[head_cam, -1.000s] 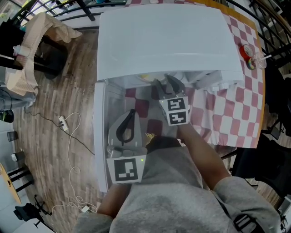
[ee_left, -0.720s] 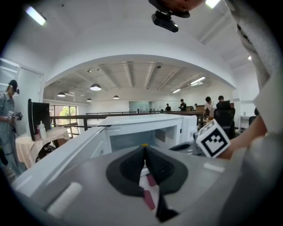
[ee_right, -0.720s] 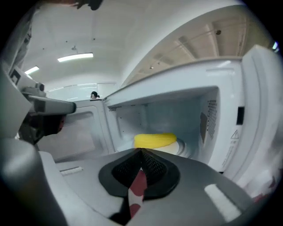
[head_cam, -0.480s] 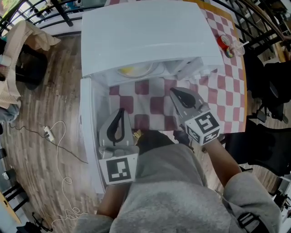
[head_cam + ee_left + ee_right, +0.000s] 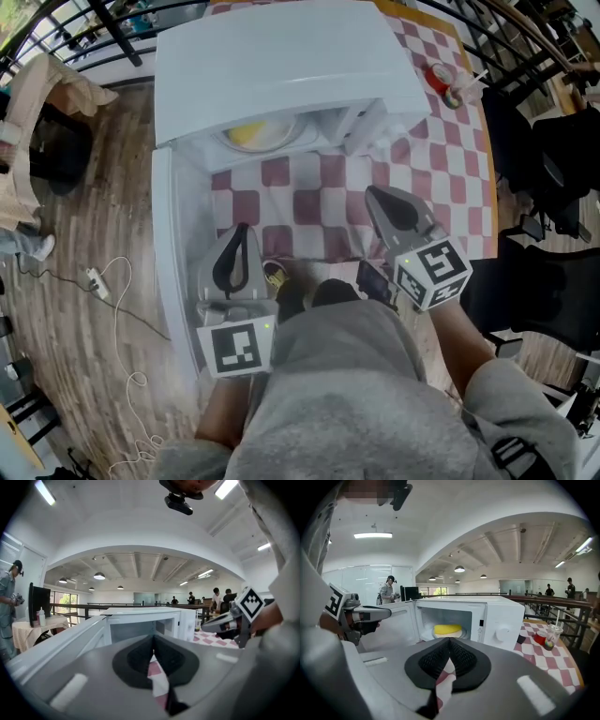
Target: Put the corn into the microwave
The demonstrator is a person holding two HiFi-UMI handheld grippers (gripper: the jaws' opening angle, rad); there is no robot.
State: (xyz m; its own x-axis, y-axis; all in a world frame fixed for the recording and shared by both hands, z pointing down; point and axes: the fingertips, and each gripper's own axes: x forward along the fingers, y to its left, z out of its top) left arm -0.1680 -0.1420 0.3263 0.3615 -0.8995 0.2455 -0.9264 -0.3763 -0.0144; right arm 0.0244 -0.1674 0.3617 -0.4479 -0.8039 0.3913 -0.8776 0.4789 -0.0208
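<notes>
The yellow corn (image 5: 251, 134) (image 5: 447, 630) lies on a plate inside the white microwave (image 5: 281, 66) (image 5: 497, 616), whose door (image 5: 167, 244) hangs open to the left. My right gripper (image 5: 377, 195) (image 5: 450, 641) is out in front of the oven over the checked cloth, shut and empty. By the open door my left gripper (image 5: 242, 228) (image 5: 153, 641) points at the microwave (image 5: 140, 620); its jaws meet at the tips with nothing held. Each gripper shows in the other's view: the right gripper (image 5: 225, 620) and the left gripper (image 5: 370, 615).
A red-and-white checked cloth (image 5: 309, 202) covers the table. A red cup (image 5: 439, 77) (image 5: 540, 637) and a clear cup with a straw (image 5: 553, 634) stand right of the microwave. Black chairs (image 5: 544, 159) are at the right, and a cable (image 5: 103, 281) lies on the wooden floor.
My right gripper has pulled back from the microwave's mouth toward the lower right and its jaws have closed. The corn stays on the plate inside. The left gripper has shifted slightly.
</notes>
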